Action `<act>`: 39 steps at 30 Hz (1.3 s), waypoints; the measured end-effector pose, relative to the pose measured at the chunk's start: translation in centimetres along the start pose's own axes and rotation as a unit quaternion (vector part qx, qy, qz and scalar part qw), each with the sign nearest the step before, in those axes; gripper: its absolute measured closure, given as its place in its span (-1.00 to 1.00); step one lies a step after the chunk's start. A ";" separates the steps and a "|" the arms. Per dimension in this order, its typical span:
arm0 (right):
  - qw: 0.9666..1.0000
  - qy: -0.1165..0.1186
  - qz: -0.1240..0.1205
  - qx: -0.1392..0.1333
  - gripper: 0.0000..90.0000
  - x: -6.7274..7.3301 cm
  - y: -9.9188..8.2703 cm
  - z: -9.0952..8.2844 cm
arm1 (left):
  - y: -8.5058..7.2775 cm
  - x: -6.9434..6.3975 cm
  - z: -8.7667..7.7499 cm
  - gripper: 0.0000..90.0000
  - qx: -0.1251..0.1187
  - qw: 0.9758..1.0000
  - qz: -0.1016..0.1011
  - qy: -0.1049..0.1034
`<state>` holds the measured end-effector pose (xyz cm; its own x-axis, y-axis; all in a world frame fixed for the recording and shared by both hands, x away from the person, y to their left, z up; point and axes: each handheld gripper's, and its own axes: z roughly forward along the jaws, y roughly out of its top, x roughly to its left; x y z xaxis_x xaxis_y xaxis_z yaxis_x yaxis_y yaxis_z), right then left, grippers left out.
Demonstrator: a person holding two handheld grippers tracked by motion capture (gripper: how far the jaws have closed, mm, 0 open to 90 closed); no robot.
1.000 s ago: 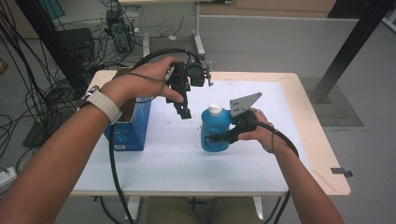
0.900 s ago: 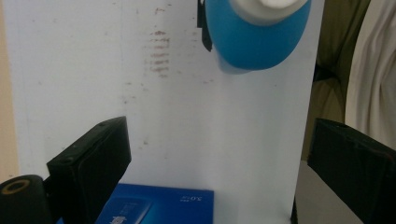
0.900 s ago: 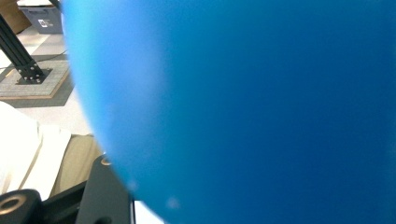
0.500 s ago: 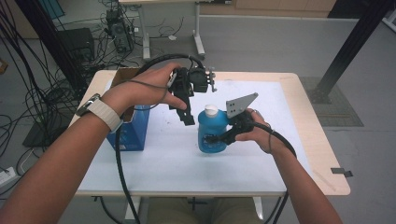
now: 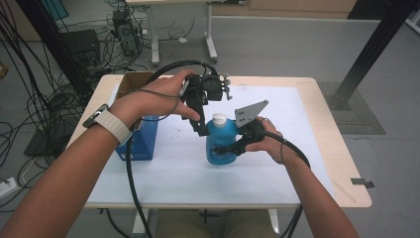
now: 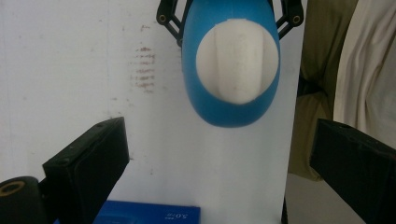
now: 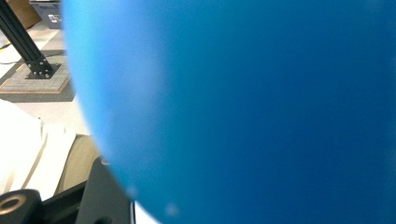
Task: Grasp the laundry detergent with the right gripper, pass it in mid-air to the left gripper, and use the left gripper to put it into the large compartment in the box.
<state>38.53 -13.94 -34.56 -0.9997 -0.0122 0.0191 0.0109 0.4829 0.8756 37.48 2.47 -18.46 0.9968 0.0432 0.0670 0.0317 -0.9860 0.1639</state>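
White matte worktop, faint smudges. Right gripper clamped on smooth rounded blue plastic bottle, mid-worktop, upright. Left gripper jaws apart beside ribbed white cap, nearer than a second ago. Blue box at left edge.

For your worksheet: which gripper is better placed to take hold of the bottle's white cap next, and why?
The left. The left gripper hangs beside the white cap with jaws open, looking down on it, while the right gripper is shut on the blue bottle, steadying it on the table.
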 end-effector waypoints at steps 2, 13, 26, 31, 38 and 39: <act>1.000 0.000 -0.002 0.001 -0.04 0.0 0.0 0.1 | 0.0 0.0 0.1 -0.89 0.000 1.000 -0.001 -0.004; 1.000 0.004 0.000 0.000 -0.04 -0.1 0.1 0.6 | 0.4 -0.3 0.9 -0.88 -0.002 1.000 0.004 -0.008; 1.000 0.009 -0.001 0.001 -0.04 0.0 0.2 0.9 | 0.8 -0.4 1.4 -0.89 -0.013 1.000 0.005 -0.008; 1.000 0.009 -0.001 0.001 -0.04 0.0 0.2 0.9 | 1.0 -0.4 1.8 -0.88 -0.014 1.000 0.010 -0.007; 1.000 0.009 -0.003 0.000 -0.04 0.0 0.2 1.0 | 1.1 -0.4 2.1 -0.88 -0.017 1.000 0.007 -0.008; 1.000 0.010 -0.002 0.001 -0.04 0.0 0.2 1.0 | 1.1 -0.4 2.1 -0.87 -0.018 1.000 0.007 -0.008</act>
<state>38.51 -12.93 -34.85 -0.9992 -0.0313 0.0245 0.0063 0.4839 0.8751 37.27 1.05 -20.34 0.9982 0.0261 0.0544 0.0149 -0.9801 0.1982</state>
